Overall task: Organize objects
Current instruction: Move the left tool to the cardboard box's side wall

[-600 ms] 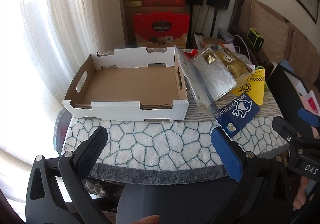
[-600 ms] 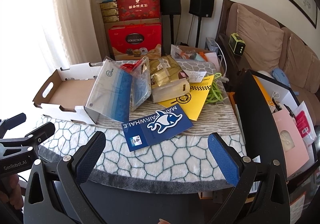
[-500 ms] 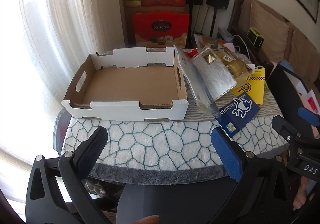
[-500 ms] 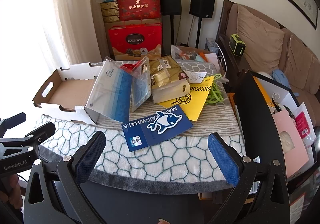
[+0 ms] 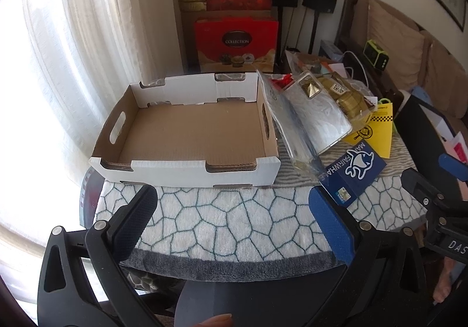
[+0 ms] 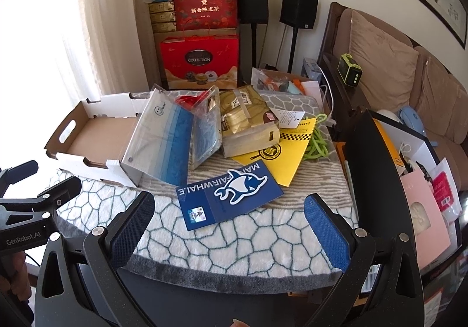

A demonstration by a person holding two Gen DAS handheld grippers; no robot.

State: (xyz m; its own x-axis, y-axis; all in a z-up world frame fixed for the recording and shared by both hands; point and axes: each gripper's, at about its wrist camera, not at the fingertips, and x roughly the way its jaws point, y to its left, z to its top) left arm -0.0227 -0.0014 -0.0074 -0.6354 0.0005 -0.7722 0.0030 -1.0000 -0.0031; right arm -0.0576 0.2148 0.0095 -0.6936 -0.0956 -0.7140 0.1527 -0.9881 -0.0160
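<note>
An empty white cardboard tray (image 5: 187,163) (image 6: 73,160) sits on the left of the cloth-covered table. Right of it lies a pile: a clear-and-blue zip pouch (image 6: 163,139) leaning on the tray, a clear blister pack (image 6: 204,131) (image 5: 316,113), a gold packet (image 6: 245,122) (image 5: 348,96), a yellow envelope (image 6: 289,151), a green cord (image 6: 317,142) and a blue whale-print booklet (image 6: 231,192) (image 5: 354,169). My left gripper (image 5: 234,224) hovers open over the table's front edge, before the tray. Near the booklet, my right gripper (image 6: 229,227) is open too. Neither holds anything.
Red gift boxes (image 6: 201,60) and black speakers (image 6: 298,8) stand behind the table by the curtain. A sofa (image 6: 409,69) and an open black box of bags (image 6: 389,157) are on the right. White patterned cloth (image 5: 234,218) covers the table's front.
</note>
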